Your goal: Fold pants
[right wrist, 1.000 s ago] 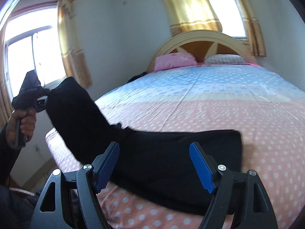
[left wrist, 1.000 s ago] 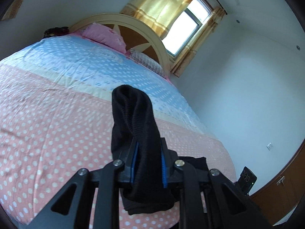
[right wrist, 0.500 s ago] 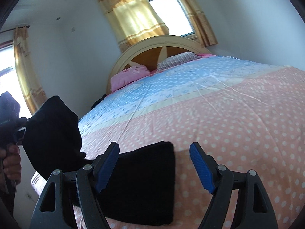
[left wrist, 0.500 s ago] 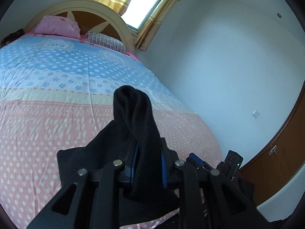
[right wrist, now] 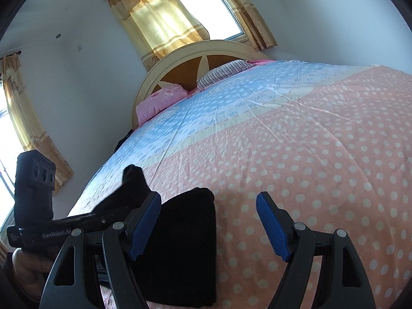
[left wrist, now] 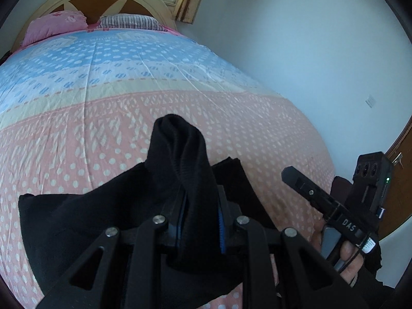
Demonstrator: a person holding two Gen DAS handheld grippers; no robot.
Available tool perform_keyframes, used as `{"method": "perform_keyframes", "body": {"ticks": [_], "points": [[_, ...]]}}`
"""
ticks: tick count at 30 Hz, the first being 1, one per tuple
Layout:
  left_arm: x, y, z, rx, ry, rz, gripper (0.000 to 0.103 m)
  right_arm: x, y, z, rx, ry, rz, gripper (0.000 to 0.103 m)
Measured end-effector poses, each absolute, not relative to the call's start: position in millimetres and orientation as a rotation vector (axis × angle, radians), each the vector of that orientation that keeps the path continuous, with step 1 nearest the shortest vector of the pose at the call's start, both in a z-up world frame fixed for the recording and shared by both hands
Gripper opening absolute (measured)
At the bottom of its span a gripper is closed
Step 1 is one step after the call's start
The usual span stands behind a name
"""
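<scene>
The black pants (left wrist: 85, 221) lie on the pink dotted bedspread (left wrist: 77, 139) near the bed's foot edge. My left gripper (left wrist: 199, 224) is shut on a bunched end of the pants, which sticks up between its fingers. In the right wrist view the pants (right wrist: 185, 252) lie as a folded dark block at the lower left, with the left gripper (right wrist: 123, 211) over them. My right gripper (right wrist: 208, 224) is open and empty, just right of the pants and above the bedspread. It also shows in the left wrist view (left wrist: 316, 195) at the right.
The bed has a blue dotted upper part (right wrist: 231, 97), a pink pillow (right wrist: 159, 100), a striped pillow (right wrist: 224, 72) and a curved headboard (right wrist: 195, 59). A white wall (left wrist: 309, 51) and a wooden door (left wrist: 401, 170) stand to the right of the bed.
My left gripper has carried the held end of the pants to the right, over the rest, toward my right gripper. The pants now lie doubled over. My right gripper stayed open.
</scene>
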State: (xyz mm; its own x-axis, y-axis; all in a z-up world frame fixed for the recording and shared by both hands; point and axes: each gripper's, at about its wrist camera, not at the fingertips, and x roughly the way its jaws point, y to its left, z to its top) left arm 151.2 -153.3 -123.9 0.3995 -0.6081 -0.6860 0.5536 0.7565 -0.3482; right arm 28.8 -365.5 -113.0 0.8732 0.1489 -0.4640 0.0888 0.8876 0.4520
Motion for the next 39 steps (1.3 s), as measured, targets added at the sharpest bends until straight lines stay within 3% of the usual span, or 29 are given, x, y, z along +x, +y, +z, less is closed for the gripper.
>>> {"method": "perform_keyframes", "body": {"ticks": [4,11,15,18,21,25,27,28,36,39], "points": [[141,-170,-129,-0.015,0.898,-0.734,0.024,31,-367,-115,0.495,0.517,0.037,0.078],[117,-171,-114,0.019,0.842,-0.822,0.039,24,-367,-107,0.502,0.488,0.043,0.077],[105,-143,-102,0.036,0.745,-0.759,0.066,16,-341,-82,0.415,0.451,0.147,0.077],[103,-114,-110,0.075,0.706,-0.667,0.068,18,-315,-78,0.36,0.497,0.242,0.077],[107,-86,-131,0.094,0.715,-0.57,0.069,22,-290,-86,0.264,0.569,0.26,0.052],[118,-51,-159,0.014,0.768,-0.485,0.069,26,-272,-104,0.159,0.662,0.221,0.047],[119,-39,-168,-0.038,0.779,-0.471,0.069,28,-274,-113,0.147,0.697,0.187,0.026],[120,-35,-172,-0.053,0.78,-0.462,0.069,28,-277,-116,0.152,0.705,0.177,0.009],[114,-29,-176,-0.084,0.764,-0.474,0.072,5,-286,-95,0.146,0.613,0.175,0.007],[115,-29,-176,-0.09,0.757,-0.482,0.075,11,-295,-109,0.143,0.679,0.133,0.007]]}}
